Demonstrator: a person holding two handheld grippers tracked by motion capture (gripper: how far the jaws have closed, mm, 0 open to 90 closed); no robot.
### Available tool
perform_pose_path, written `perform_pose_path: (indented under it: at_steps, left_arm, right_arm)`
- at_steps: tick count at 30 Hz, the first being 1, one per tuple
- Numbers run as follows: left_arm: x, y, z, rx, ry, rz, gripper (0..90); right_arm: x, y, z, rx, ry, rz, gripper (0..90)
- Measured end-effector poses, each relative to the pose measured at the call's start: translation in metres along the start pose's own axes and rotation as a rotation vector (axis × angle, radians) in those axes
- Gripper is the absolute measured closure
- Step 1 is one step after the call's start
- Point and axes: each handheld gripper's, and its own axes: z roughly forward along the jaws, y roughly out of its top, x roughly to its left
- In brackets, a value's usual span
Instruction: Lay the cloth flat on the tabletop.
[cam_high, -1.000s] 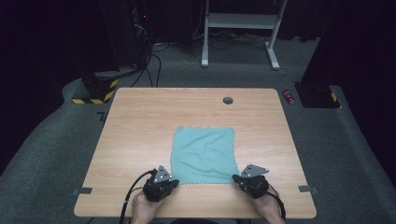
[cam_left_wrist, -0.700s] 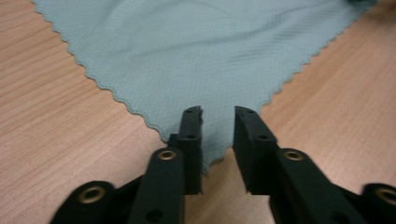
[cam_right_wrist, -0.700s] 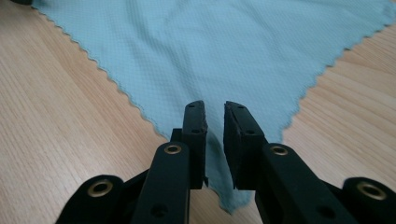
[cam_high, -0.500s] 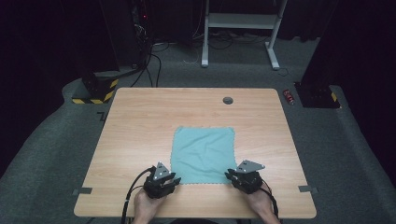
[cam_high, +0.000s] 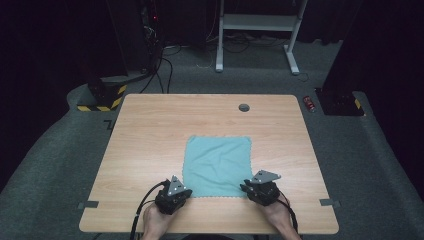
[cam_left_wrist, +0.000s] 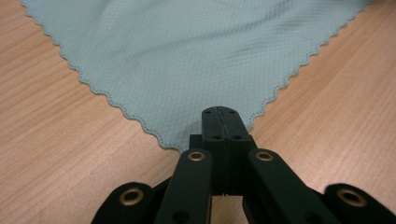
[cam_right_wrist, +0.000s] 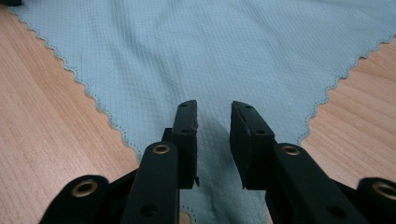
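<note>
One square teal microfibre cloth with scalloped edges lies flat on the light wooden table. Left gripper at cloth's near-left corner, jaws pressed together on that corner. Right gripper over cloth's near-right corner, jaws parted, fabric between them ungripped.

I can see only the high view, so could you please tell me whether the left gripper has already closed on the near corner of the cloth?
Observer: Yes. In the left gripper view the left gripper has its jaws pressed together on the corner of the cloth.
Operator: Thank you. And is the right one closed too?
Observer: No. The right gripper has its jaws apart, with the cloth's other near corner lying between and under them.
Operator: Is the cloth's edge plain?
Observer: No, it is cut in a small zigzag, with a row of tiny dots just inside it.
</note>
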Motion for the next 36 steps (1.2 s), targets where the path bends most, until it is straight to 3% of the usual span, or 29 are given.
perform_pose_path:
  at_steps: [5,8,10,13,20,24,28,34,36]
  left_arm:
    - [-0.002,-0.002,-0.003,-0.007,0.014,0.012,90.0]
    - [0.001,-0.001,0.000,-0.022,0.025,-0.023,75.9]
    - [0.002,0.000,0.003,-0.022,0.034,-0.023,72.0]
    - [-0.001,0.002,0.004,-0.021,0.045,-0.007,74.9]
    - [0.000,0.000,0.004,-0.029,0.053,-0.009,89.3]
    - [0.000,0.001,0.004,-0.021,0.052,0.008,90.0]
    - [0.000,0.002,0.004,-0.006,0.044,0.015,90.0]
    - [-0.003,-0.004,-0.005,0.009,0.022,0.022,90.0]
    - [-0.003,-0.004,-0.007,0.018,0.013,0.019,90.0]
  right_arm:
    - [0.000,-0.001,-0.003,-0.004,0.001,0.014,64.8]
    - [0.005,0.001,-0.008,-0.051,0.012,0.002,69.4]
    - [0.010,0.005,-0.008,-0.074,0.032,-0.013,72.8]
    - [0.020,0.010,-0.003,-0.099,0.066,-0.043,76.0]
    - [0.041,0.023,0.019,-0.065,0.138,-0.114,76.7]
    - [0.046,0.022,0.026,-0.030,0.151,-0.137,79.6]
    - [0.048,0.020,0.023,-0.030,0.160,-0.153,89.2]
    - [0.052,0.020,0.021,-0.013,0.163,-0.170,89.3]
    - [0.051,0.020,0.020,-0.016,0.173,-0.166,85.0]
